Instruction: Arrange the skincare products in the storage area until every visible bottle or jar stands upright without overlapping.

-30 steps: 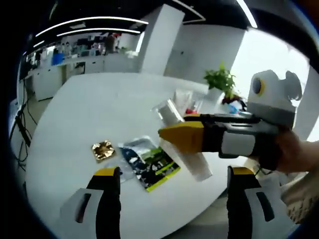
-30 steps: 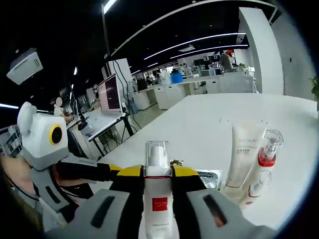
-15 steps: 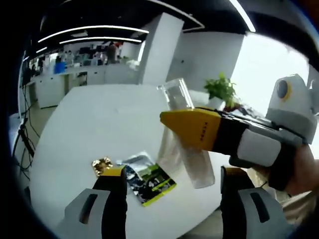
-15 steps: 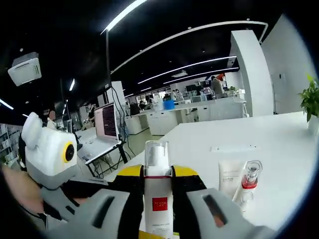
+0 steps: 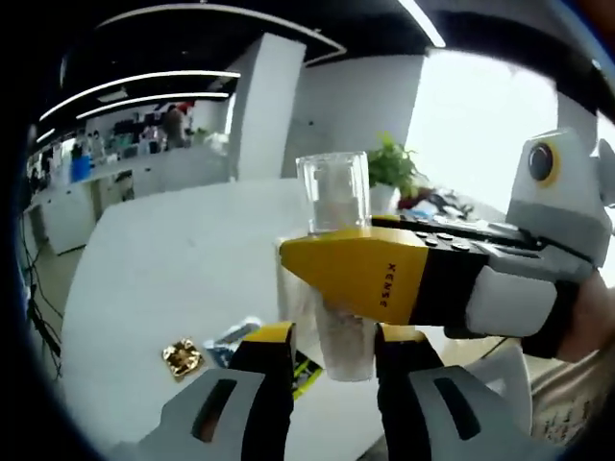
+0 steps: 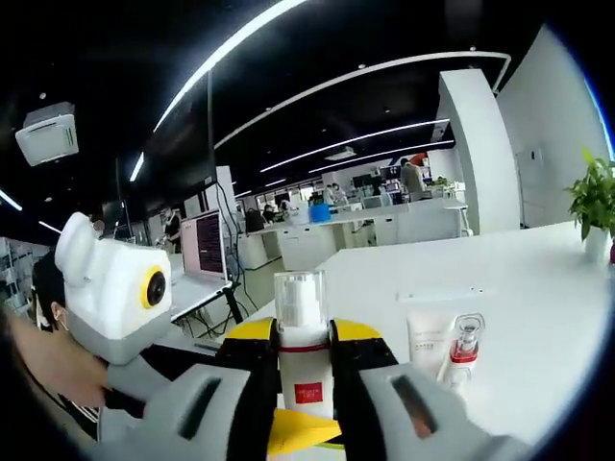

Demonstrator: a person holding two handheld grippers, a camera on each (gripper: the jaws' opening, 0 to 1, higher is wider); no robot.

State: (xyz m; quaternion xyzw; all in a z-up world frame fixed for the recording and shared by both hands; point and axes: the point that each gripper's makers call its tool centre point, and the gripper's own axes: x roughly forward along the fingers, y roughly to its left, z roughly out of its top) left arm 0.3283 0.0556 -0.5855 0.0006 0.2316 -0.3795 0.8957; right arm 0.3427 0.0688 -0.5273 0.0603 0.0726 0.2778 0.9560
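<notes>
A frosted pump bottle [image 6: 306, 389] with a clear cap and a small red label is held upright above the white table [image 6: 538, 288], and my right gripper [image 6: 303, 336] is shut on its middle. From the left gripper view, that bottle [image 5: 332, 197] rises out of the right gripper [image 5: 322, 279], which reaches in from the right. My left gripper [image 5: 333, 341] has its jaws closed in against both sides of the bottle's lower end. Its yellow tip [image 6: 298, 437] shows under the bottle. A white tube [image 6: 430, 336] and a red-collared pump bottle [image 6: 461, 346] stand upright on the table.
A gold foil item [image 5: 181, 355] and a dark sachet [image 5: 231, 336] lie flat on the table [image 5: 163, 250] below the grippers. A long white strip [image 6: 437, 290] lies farther back. A potted plant [image 5: 389, 163] stands at the far edge. A person's hand holds each gripper.
The left gripper's jaws went from wide apart to closed in on the bottle's lower end. The right gripper lifted the bottle and turned it more upright. Both cameras rose and tilted.
</notes>
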